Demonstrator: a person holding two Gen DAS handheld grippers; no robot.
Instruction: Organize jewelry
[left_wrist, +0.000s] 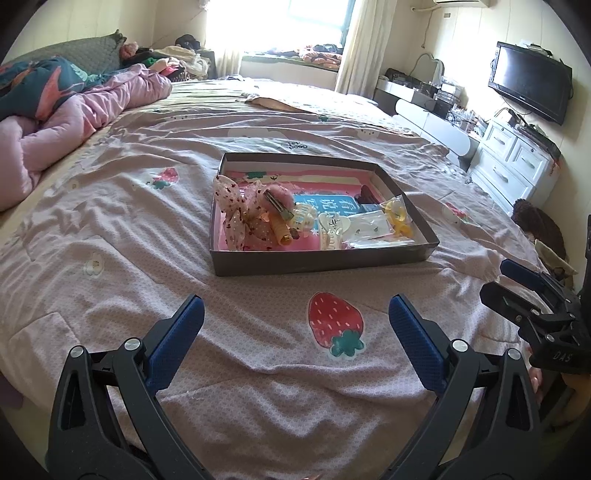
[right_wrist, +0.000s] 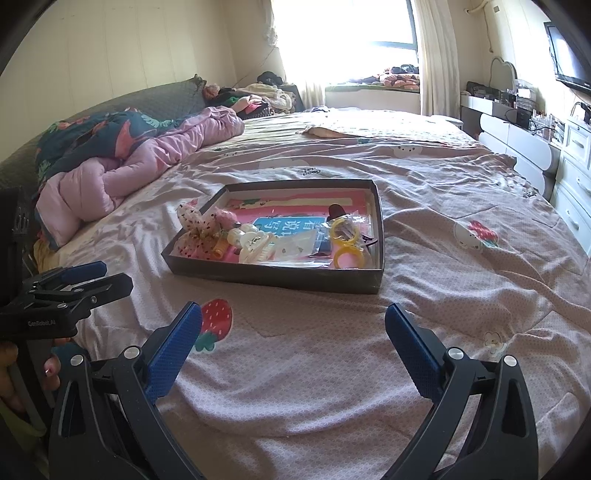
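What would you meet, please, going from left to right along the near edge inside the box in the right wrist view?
Polka-dot scrunchie → orange hair roller → cream claw clip → clear plastic packet → yellow rings, all inside the dark box.

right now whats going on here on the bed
A person holds two grippers above a pink bedspread. The left gripper and right gripper are both open and empty. Ahead lies a shallow dark box of hair accessories: a dotted scrunchie, a white claw clip and yellow rings. Nothing is grasped yet.
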